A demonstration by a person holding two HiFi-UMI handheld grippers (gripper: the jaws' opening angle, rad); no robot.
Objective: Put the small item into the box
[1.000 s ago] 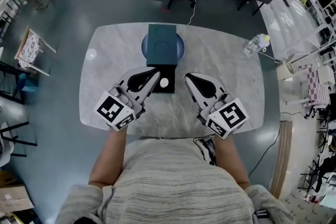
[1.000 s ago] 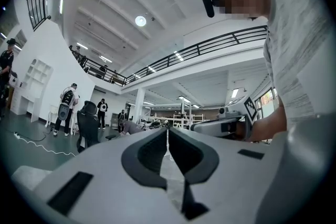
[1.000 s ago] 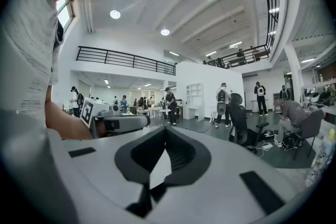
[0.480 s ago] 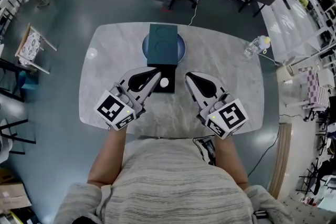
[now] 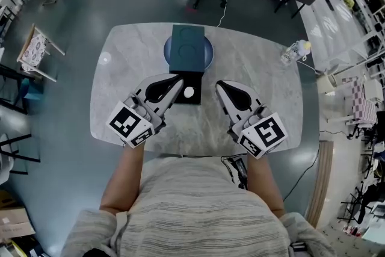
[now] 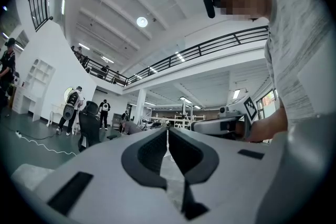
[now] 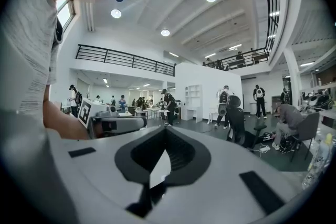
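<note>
Item point(image 5: 189, 92), small and white, between left hand-held gripper point(image 5: 180, 82) and right hand-held gripper point(image 5: 218, 85), apart from both, each pressed together

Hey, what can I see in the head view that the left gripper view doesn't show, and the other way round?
Only the head view: the teal box on a blue plate, the small white item just in front of it, and the marble table in outline. Only the left gripper view: ceiling lights, a balcony railing and people standing far off. Both: the left gripper, jaws together with nothing between them, and the right gripper beside it.
</note>
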